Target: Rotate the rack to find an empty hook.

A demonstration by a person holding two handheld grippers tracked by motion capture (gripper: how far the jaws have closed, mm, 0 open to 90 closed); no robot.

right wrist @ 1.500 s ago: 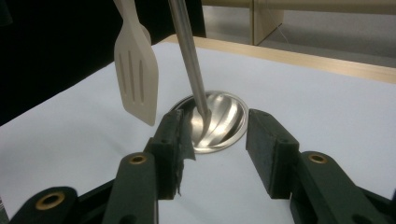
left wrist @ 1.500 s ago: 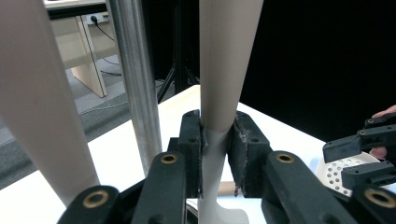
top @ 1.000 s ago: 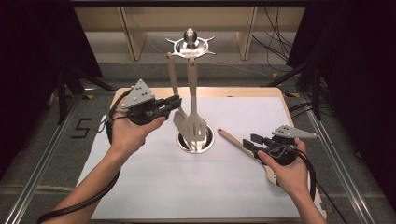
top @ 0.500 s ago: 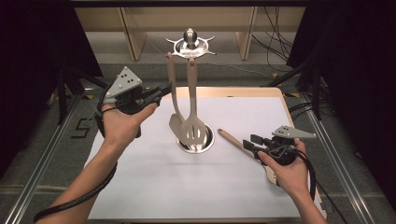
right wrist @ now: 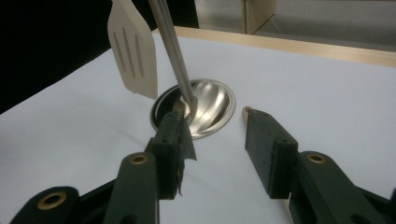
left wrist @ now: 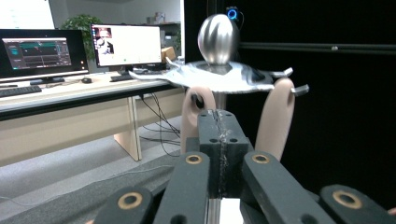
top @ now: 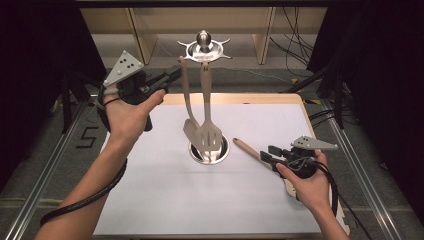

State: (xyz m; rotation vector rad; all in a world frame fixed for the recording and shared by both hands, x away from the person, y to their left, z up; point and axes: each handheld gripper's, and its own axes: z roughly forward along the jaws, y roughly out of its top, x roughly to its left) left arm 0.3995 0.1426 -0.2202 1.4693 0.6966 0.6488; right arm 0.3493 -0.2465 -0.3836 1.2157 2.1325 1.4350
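The left gripper [top: 172,76], jaws pressed together with nothing visible between them, sits beside the hanging spoon [top: 186,100] handle's top on the rack [top: 204,49]; the right gripper [top: 268,156], jaws wide, straddles the wooden utensil [top: 248,150] lying diagonally toward it.

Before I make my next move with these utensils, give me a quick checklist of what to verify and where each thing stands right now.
1. Left hand-held gripper jaws shut: ok.
2. Left hand-held gripper actually pinching the beige handle at the rack: cannot tell; the handle shows just behind the closed tips.
3. Slotted spatula hanging on the rack: ok.
4. Right hand-held gripper open, ready to grasp: ok.
5. Wooden handle centred between the right jaws: not ok; its tip peeks out beside one jaw.
6. Paper sheet lying flat under the work: ok.
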